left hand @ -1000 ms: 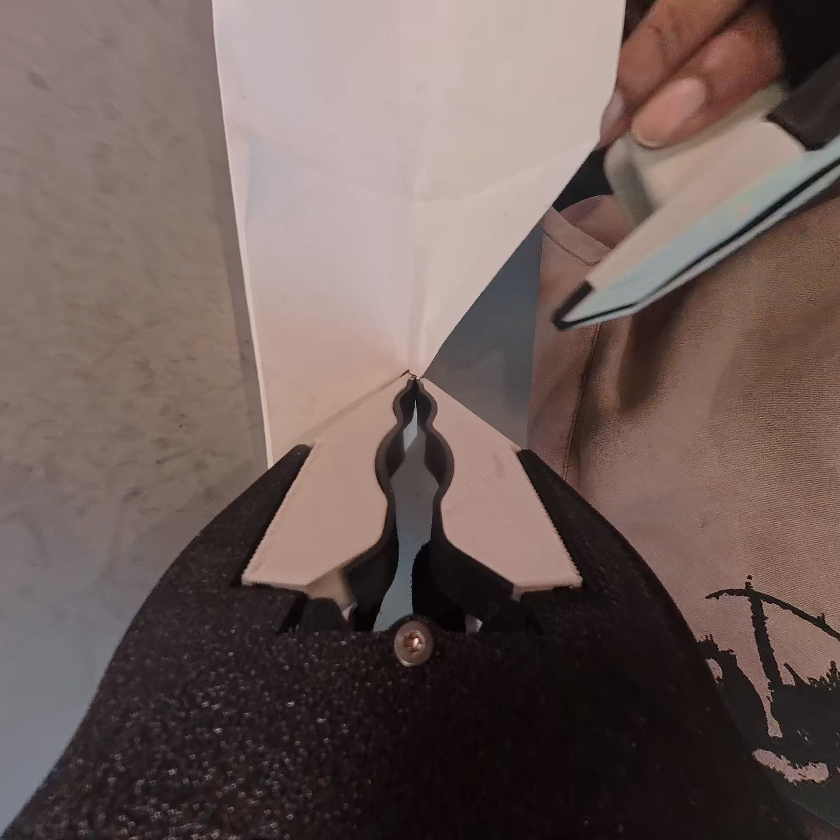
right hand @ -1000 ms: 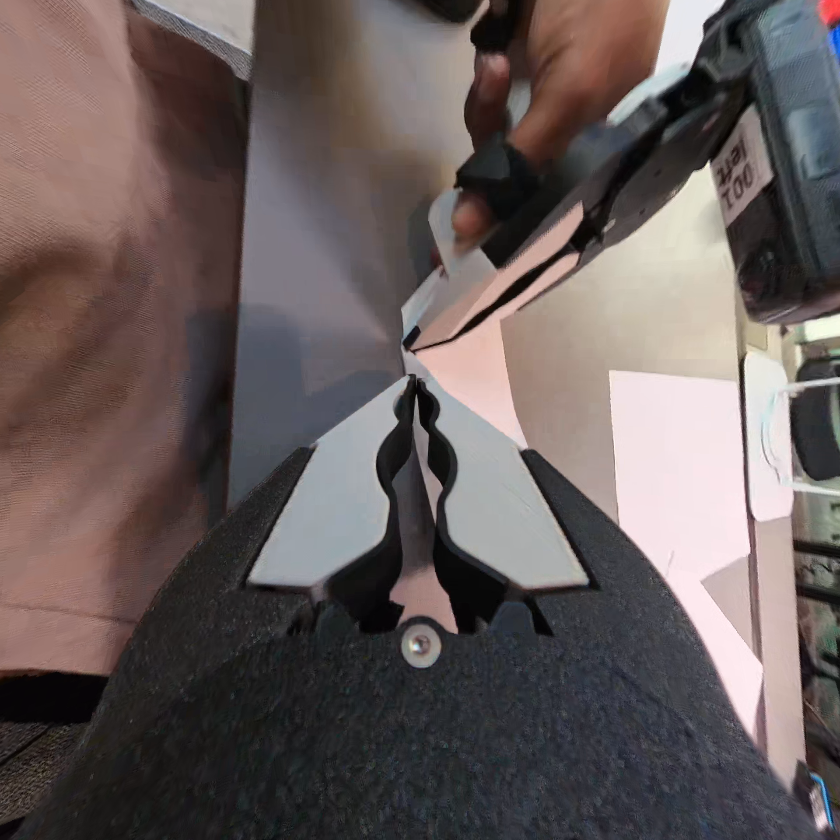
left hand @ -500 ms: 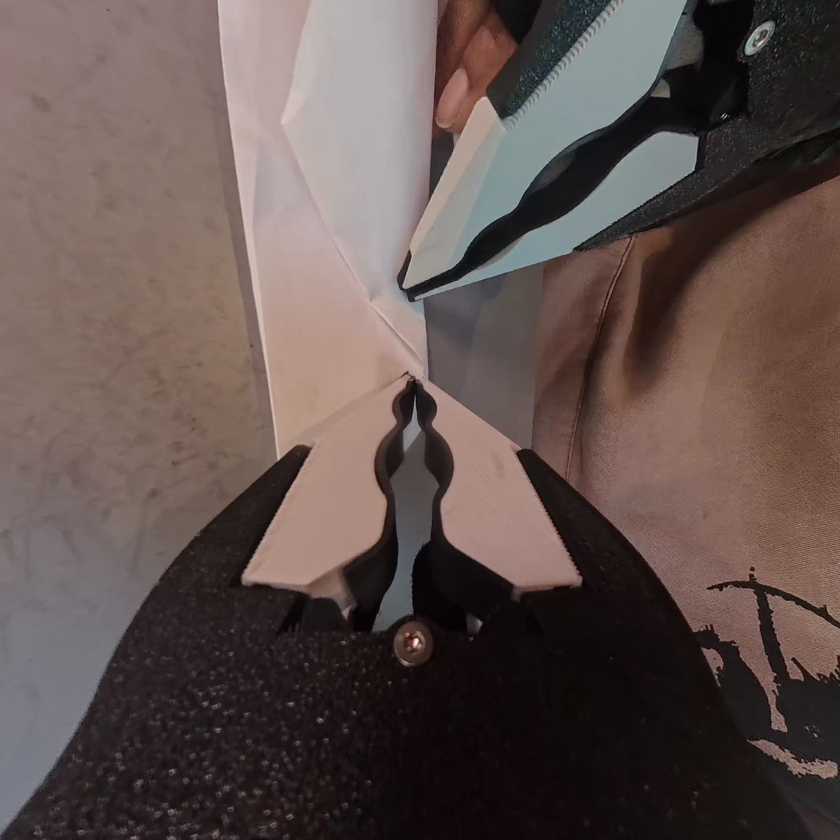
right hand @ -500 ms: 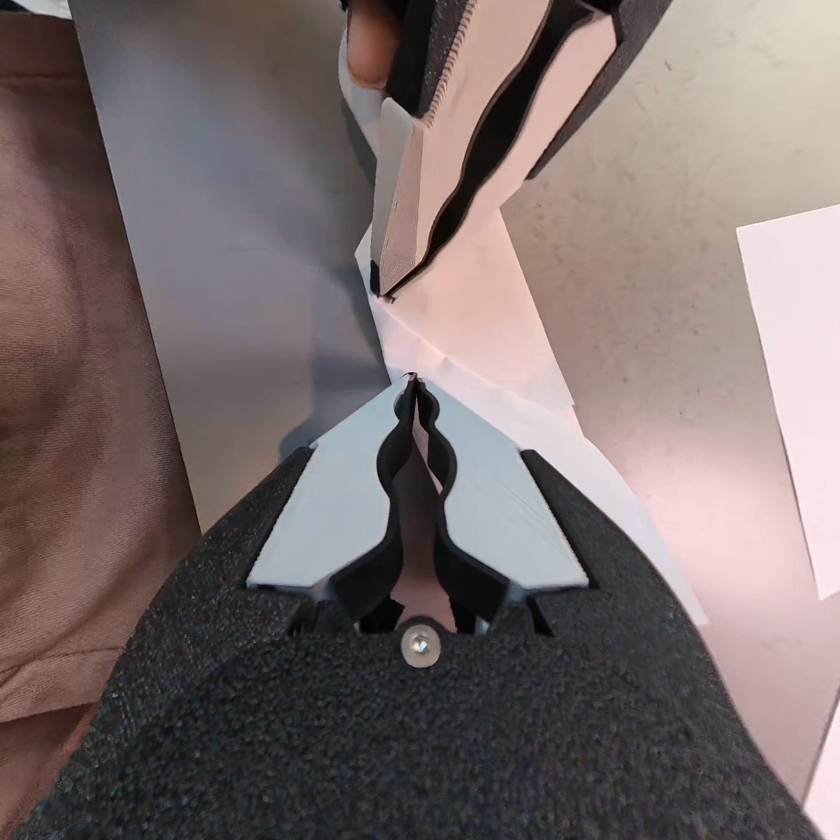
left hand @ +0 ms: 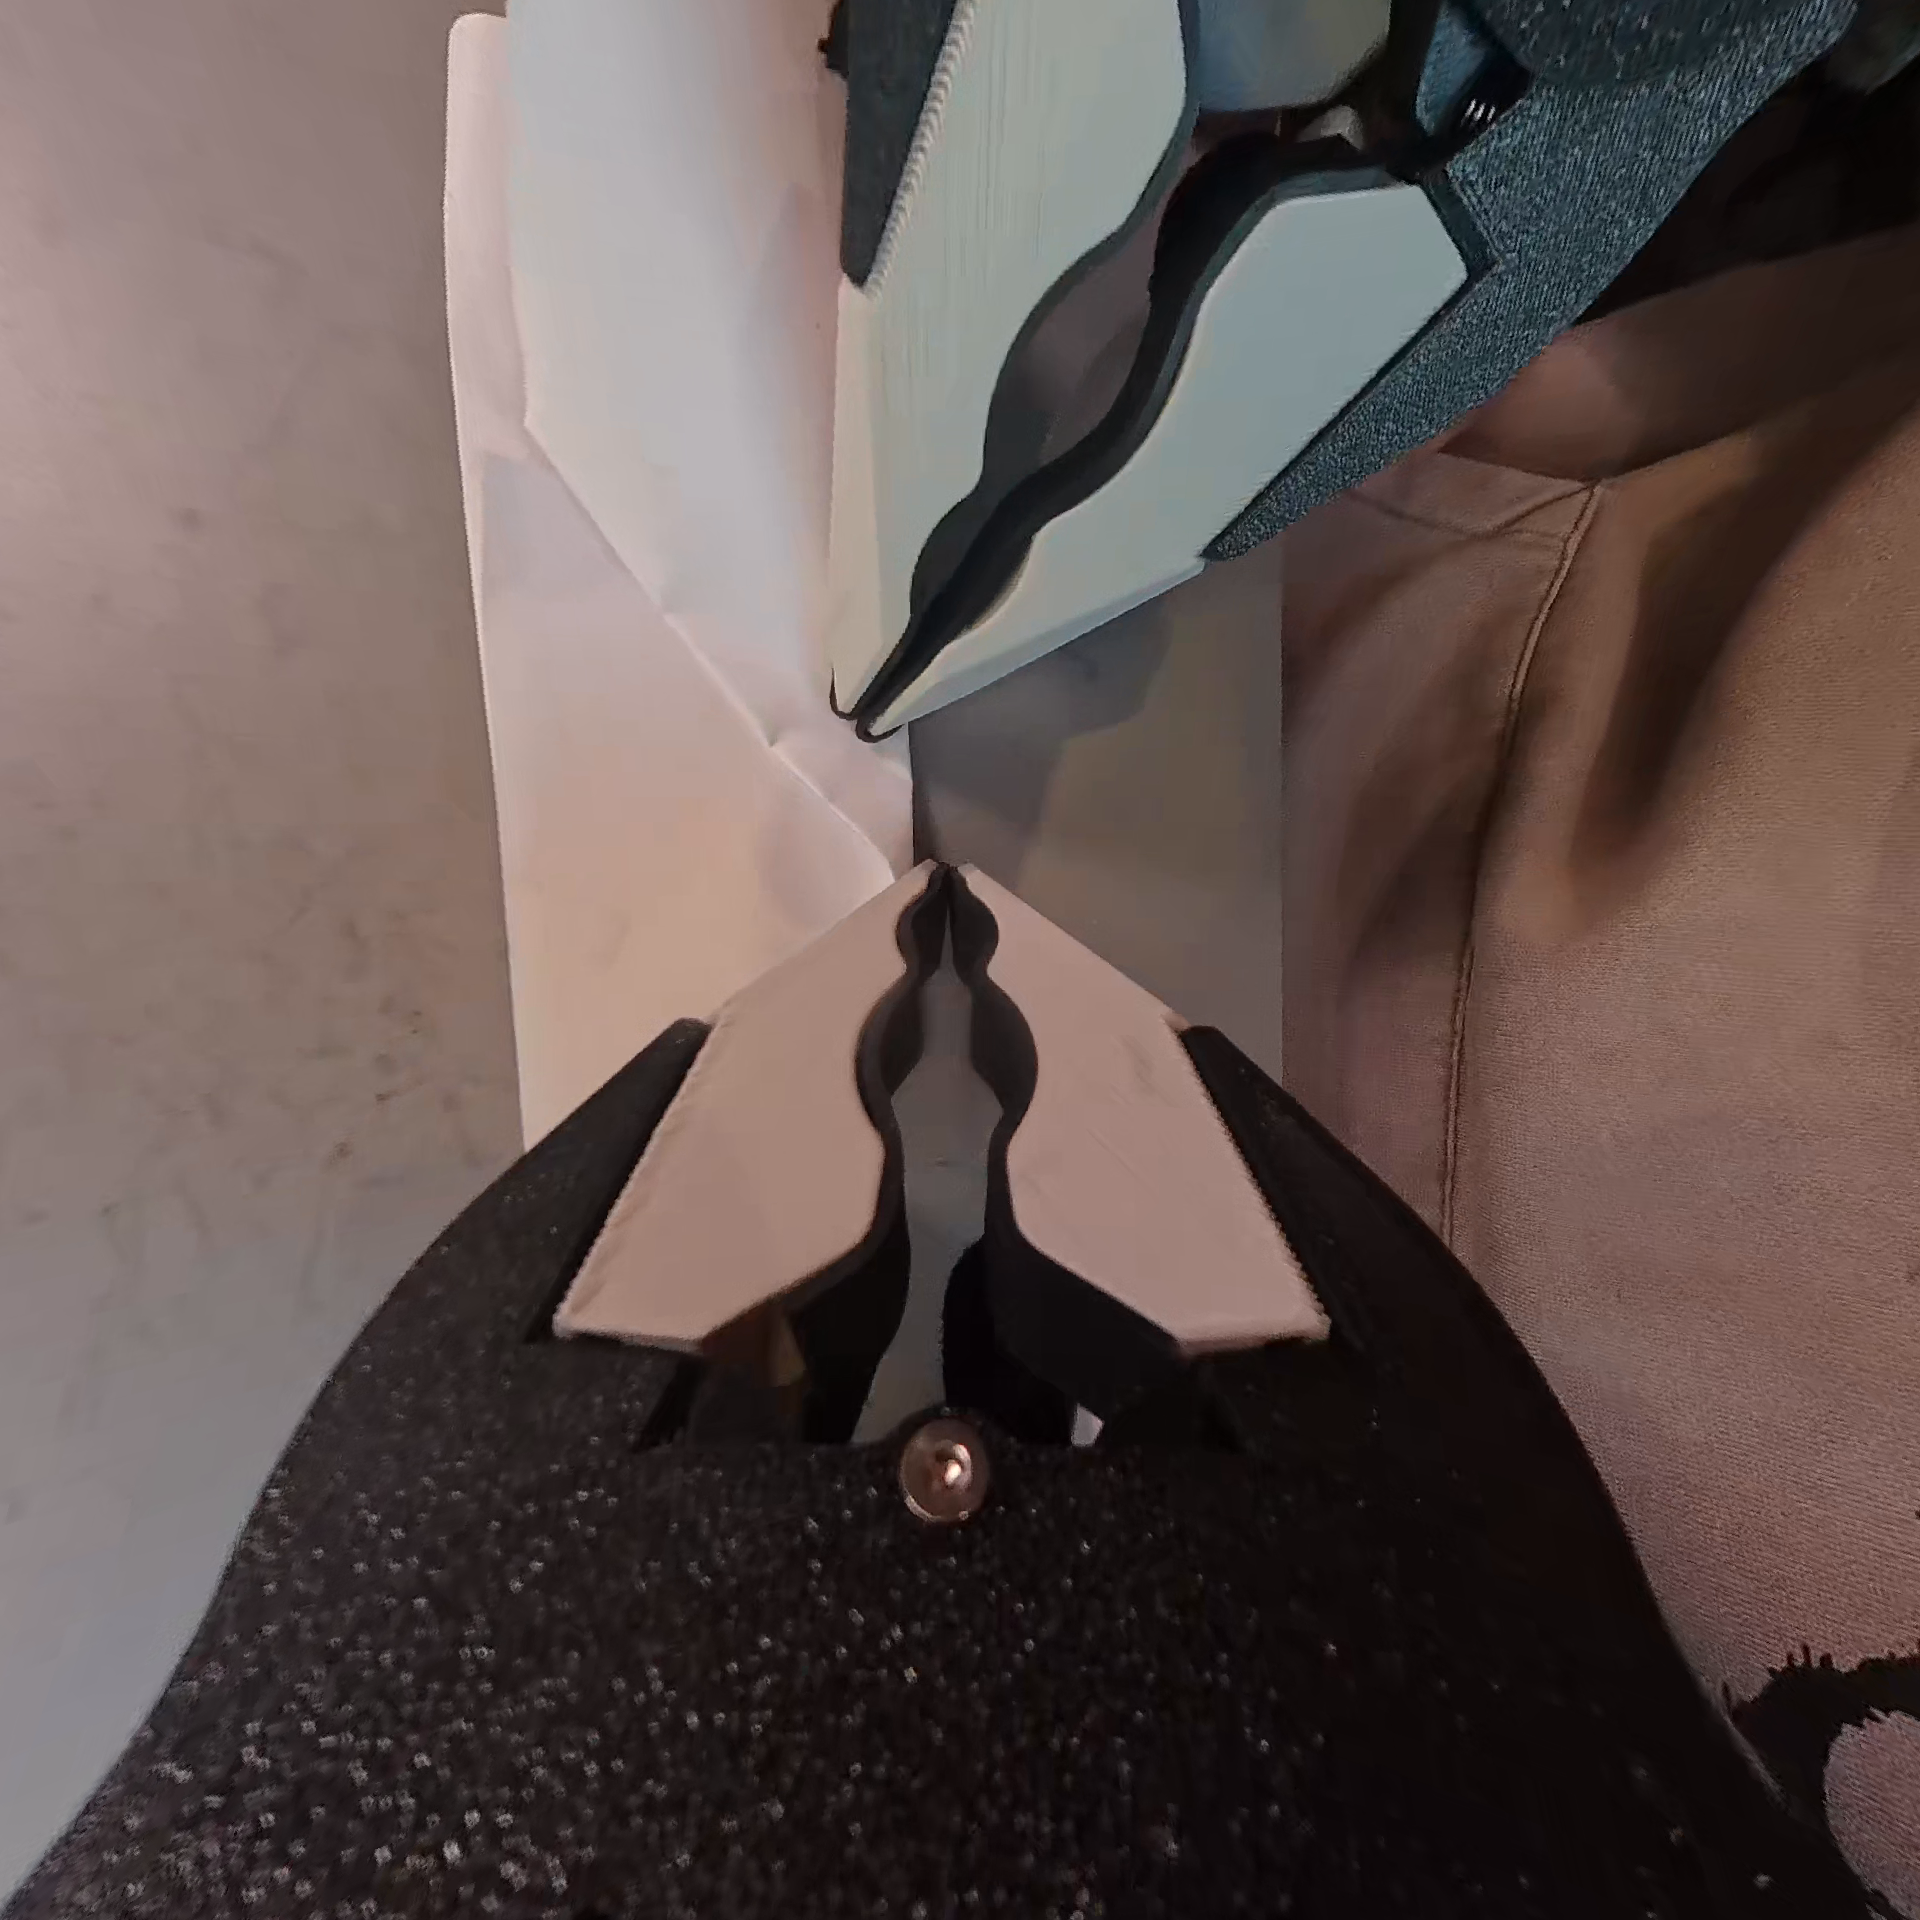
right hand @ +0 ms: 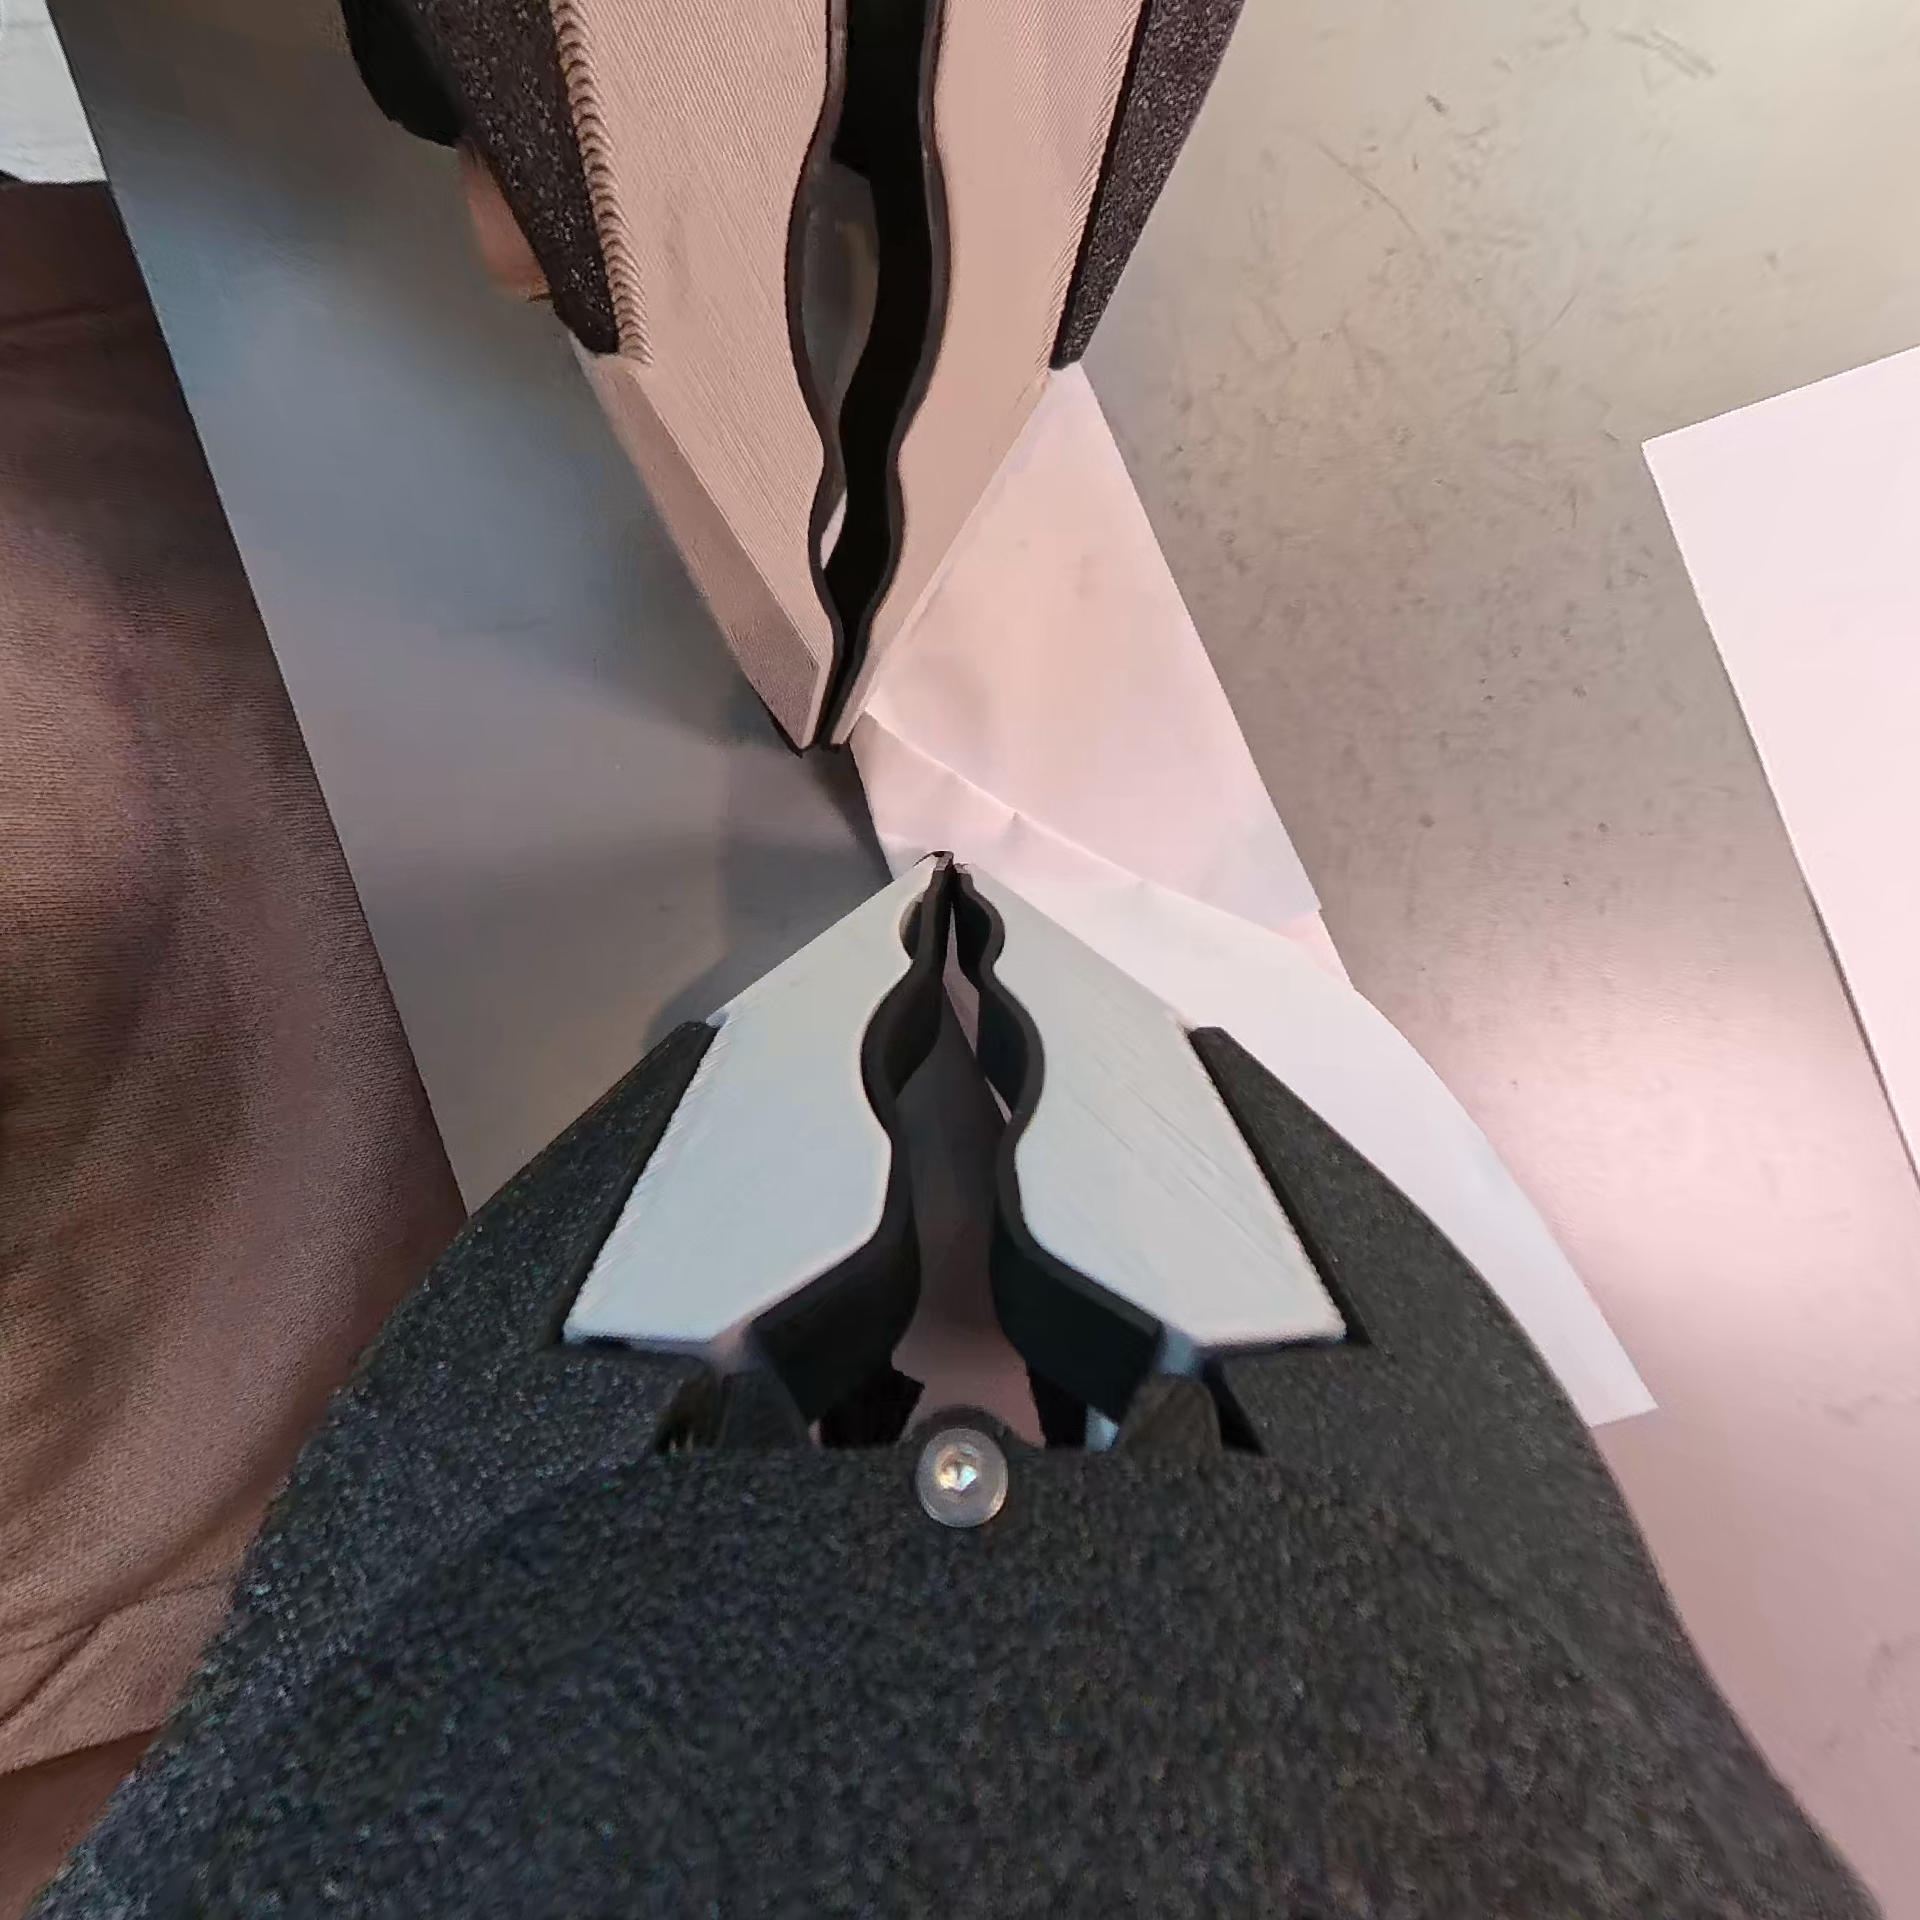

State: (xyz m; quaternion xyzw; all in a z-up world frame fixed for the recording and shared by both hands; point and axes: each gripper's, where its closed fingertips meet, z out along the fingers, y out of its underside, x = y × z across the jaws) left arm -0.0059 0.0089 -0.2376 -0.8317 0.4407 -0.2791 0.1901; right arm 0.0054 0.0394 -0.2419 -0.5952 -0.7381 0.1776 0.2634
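No readable text in either view.
Only a black graphic print on the person's tan shirt (left hand: pixel 1849 1714); no legible characters.

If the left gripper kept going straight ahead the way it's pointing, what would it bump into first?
Probably the right gripper. The left gripper is shut on the edge of the folded white paper, and the right gripper's closed tips sit just ahead, pinching the same sheet. Depth is hard to judge, so it might slide past alongside the paper.

The 2 hand-held gripper tips, left hand-held gripper (left hand: pixel 948 871) and right hand-held gripper (right hand: pixel 943 860), nearly meet over the folded paper (right hand: pixel 1070 665). The person's shirt (left hand: pixel 1600 935) blocks one side; bare desk (right hand: pixel 1455 312) lies open opposite.
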